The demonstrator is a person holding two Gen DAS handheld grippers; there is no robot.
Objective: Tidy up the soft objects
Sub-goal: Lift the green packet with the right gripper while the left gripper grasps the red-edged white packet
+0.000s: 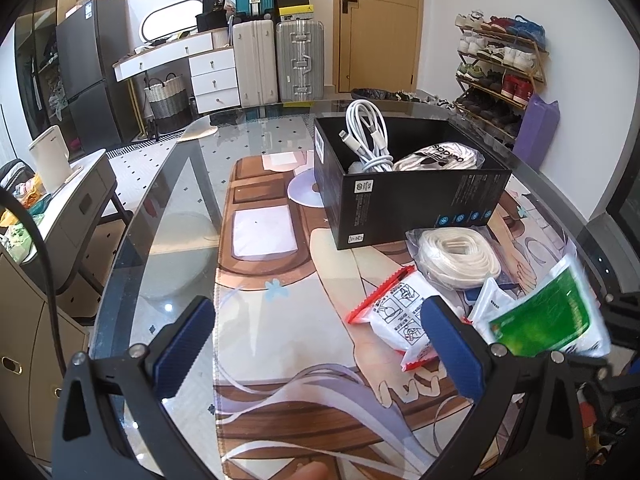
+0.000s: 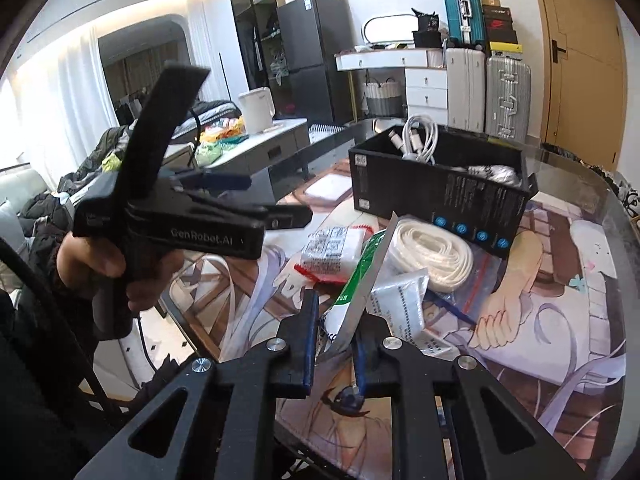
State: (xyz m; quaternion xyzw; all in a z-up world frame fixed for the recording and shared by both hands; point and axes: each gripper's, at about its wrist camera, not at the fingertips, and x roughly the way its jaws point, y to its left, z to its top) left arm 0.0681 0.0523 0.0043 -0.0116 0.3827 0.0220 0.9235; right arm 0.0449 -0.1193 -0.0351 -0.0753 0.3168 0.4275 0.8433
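While the right gripper (image 2: pixel 334 346) pinches the green-and-white packet (image 2: pixel 362 280) by its lower end, the packet stands upright. The black box (image 2: pixel 440 192) lies ahead, beyond it. The left gripper (image 1: pixel 316 344) hovers open, empty.

The left wrist view looks along its own fingers, tilted down over the table, with the black box (image 1: pixel 412 184) ahead and right, fairly near. The right wrist view looks from the right of that, also tilted down, with the black box (image 2: pixel 440 196) ahead and close. Both share the box, the items before it and the suitcases (image 1: pixel 276 64) beyond.
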